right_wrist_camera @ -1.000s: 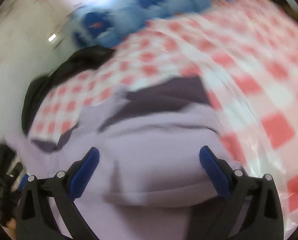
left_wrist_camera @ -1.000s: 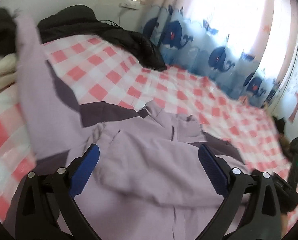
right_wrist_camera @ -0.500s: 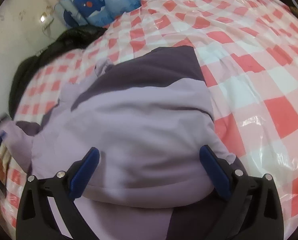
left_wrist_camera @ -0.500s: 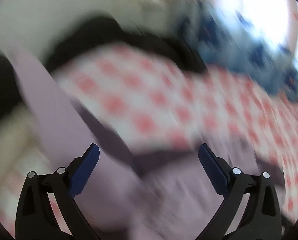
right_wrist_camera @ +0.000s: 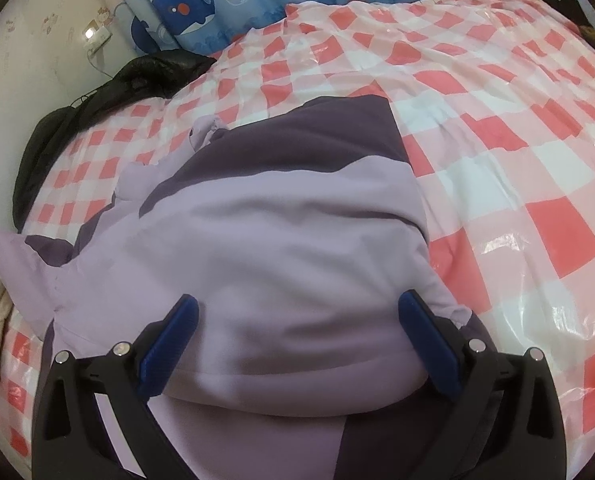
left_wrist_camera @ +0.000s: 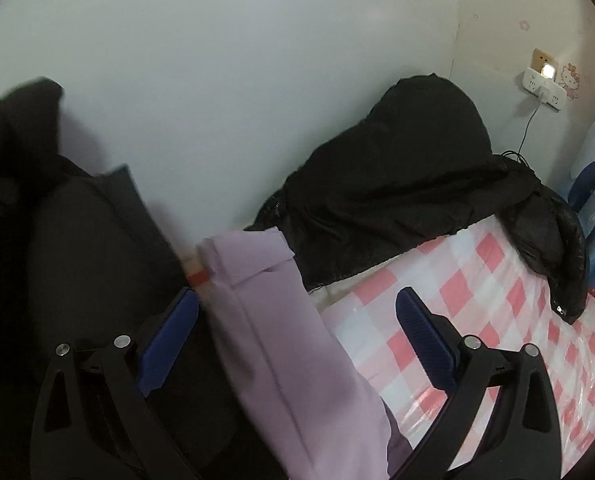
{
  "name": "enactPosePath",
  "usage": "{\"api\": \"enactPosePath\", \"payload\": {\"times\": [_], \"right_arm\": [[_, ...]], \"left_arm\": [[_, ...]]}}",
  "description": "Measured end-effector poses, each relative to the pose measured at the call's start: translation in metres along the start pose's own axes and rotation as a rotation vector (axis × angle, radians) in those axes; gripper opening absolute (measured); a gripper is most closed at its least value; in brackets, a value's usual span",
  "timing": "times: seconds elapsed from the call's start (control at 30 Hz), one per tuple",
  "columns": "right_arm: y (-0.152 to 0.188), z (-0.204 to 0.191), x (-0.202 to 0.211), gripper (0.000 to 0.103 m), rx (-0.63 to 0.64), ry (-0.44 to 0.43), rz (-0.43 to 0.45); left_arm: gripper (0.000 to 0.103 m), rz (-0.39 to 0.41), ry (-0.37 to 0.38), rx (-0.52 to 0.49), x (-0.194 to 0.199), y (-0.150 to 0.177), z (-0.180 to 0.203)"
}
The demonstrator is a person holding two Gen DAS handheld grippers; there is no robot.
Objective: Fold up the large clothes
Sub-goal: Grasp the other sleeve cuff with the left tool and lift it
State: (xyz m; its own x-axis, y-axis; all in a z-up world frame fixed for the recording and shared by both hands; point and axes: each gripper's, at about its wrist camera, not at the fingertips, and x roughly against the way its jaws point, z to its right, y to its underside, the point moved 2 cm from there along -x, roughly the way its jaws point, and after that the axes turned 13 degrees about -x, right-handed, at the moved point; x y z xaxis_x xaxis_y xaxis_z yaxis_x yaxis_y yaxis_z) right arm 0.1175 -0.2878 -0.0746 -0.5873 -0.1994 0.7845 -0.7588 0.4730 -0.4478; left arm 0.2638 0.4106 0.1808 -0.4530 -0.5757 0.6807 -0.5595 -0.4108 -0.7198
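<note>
A large lilac garment with dark purple panels (right_wrist_camera: 281, 240) lies crumpled on the bed. My right gripper (right_wrist_camera: 297, 344) hovers over its near part, open, blue pads wide apart on either side of the cloth. One long lilac sleeve (left_wrist_camera: 281, 320) stretches away toward the wall in the left wrist view, its cuff near the dark clothes. My left gripper (left_wrist_camera: 297, 344) is open above this sleeve, which runs between the pads without being pinched.
The bed has a glossy red-and-white checked cover (right_wrist_camera: 497, 128). A black puffer jacket (left_wrist_camera: 417, 192) is heaped against the wall, more dark clothing (left_wrist_camera: 77, 240) lies at the left, a whale-print curtain (right_wrist_camera: 225, 4) hangs behind. A wall socket with a cable (left_wrist_camera: 541, 88) sits at the corner.
My left gripper has swung left, from the garment's body to the outstretched sleeve and the wall. The right gripper's view has steadied over the garment, still open.
</note>
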Motion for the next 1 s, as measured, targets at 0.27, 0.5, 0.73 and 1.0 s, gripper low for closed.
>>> {"api": "enactPosePath", "payload": {"times": [0.27, 0.5, 0.73, 1.0], "right_arm": [[0.001, 0.0, -0.001, 0.096, 0.007, 0.006, 0.006], [-0.001, 0.004, -0.001, 0.096, -0.021, -0.018, -0.004], [-0.012, 0.011, 0.007, 0.096, -0.107, -0.067, -0.031], [-0.019, 0.021, 0.014, 0.096, -0.192, -0.142, -0.08]], "left_arm": [[0.075, 0.0, -0.046, -0.043, -0.02, 0.018, -0.003], [0.009, 0.078, 0.207, -0.035, 0.006, 0.022, -0.008], [0.008, 0.296, 0.638, -0.029, 0.11, 0.027, 0.016], [0.008, 0.297, 0.982, -0.079, 0.203, 0.066, 0.087]]}}
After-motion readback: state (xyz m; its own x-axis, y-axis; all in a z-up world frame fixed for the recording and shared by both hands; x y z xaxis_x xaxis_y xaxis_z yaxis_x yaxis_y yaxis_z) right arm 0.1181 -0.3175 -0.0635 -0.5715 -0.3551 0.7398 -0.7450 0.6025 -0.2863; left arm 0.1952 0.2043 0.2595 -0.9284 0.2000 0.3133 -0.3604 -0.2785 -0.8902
